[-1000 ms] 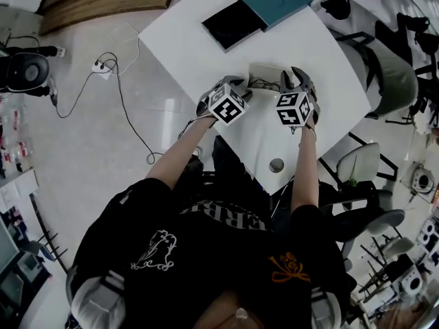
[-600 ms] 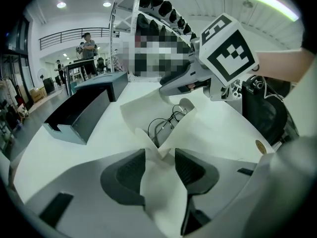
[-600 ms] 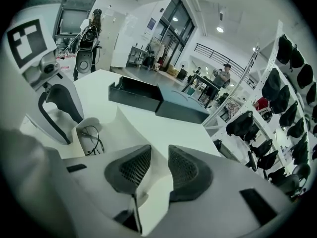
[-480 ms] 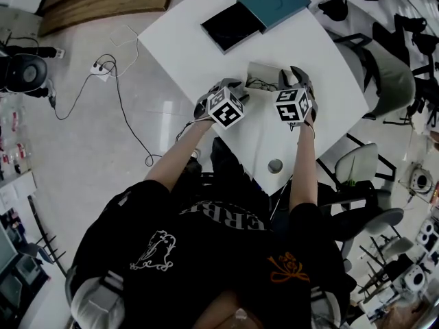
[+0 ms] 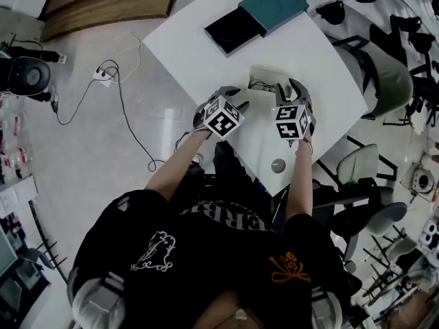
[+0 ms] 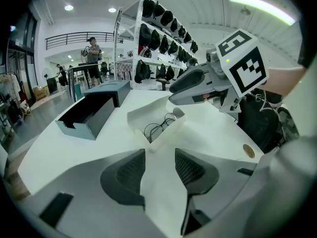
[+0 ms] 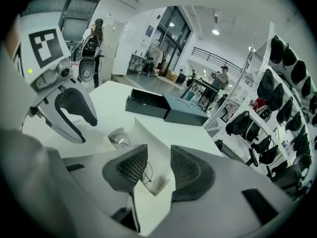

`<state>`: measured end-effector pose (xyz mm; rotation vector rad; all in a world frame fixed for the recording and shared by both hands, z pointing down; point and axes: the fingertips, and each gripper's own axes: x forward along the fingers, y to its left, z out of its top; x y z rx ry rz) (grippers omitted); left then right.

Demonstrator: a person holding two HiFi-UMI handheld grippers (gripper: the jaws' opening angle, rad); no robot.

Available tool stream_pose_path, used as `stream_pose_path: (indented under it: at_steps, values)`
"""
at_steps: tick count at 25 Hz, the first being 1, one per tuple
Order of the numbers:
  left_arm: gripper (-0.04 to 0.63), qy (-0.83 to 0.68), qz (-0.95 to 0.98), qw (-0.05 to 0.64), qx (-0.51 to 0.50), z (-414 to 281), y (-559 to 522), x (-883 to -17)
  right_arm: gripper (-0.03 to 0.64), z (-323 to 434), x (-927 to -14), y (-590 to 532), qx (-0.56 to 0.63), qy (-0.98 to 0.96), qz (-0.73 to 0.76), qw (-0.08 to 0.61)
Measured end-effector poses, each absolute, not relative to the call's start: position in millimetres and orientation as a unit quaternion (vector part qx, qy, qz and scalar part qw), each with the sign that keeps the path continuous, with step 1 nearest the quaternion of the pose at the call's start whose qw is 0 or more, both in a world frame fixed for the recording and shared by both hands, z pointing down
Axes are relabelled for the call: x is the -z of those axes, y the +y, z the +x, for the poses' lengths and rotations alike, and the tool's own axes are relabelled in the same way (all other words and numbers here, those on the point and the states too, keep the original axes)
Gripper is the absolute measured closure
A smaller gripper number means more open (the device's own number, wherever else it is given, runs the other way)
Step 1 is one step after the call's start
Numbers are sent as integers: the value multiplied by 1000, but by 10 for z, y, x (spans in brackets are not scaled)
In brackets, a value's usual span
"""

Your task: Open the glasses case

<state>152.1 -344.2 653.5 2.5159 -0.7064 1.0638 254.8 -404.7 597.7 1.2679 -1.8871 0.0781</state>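
The white glasses case (image 5: 264,79) lies open on the white table (image 5: 199,53), its lid standing up and thin-rimmed glasses (image 6: 159,127) inside. My left gripper (image 5: 240,98) hovers just short of the case's left end, open, with only bare table in the gap (image 6: 159,155). My right gripper (image 5: 290,88) is at the case's right end. Its jaws have just been opening and stand apart (image 7: 159,155). The near end of the case (image 7: 148,180) shows through the gap, and neither pad presses on it. Each gripper view shows the other gripper, the right gripper (image 6: 190,86) and the left gripper (image 7: 74,110).
A teal box (image 5: 274,5) and a black tray (image 5: 233,29) lie at the table's far end. A round grommet (image 5: 277,164) sits near the front edge. Office chairs (image 5: 391,74) crowd the right side. A cable and socket strip (image 5: 103,70) lie on the floor at left.
Both grippers have drawn back a little from the case and lifted. The right jaws stand wider apart than before. The case stays open in place.
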Motion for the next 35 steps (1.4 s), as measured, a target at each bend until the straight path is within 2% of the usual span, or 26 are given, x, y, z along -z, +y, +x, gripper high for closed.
stream_pose_path:
  at_steps: [16,27,35]
  values:
    - [405,-246,922,148,-258,952,-2817,-5520,476,1870,-5159,-2954,-103,-762,577,275]
    - [405,-231,939,126,-223,169,-2042,-5096,499,1122,-4759,-2026,-136,-776,592,172]
    - [407,-226,948,112,-196,-407,-1434,-4864,508,630,-4472,-1415,-122,-773,609,127]
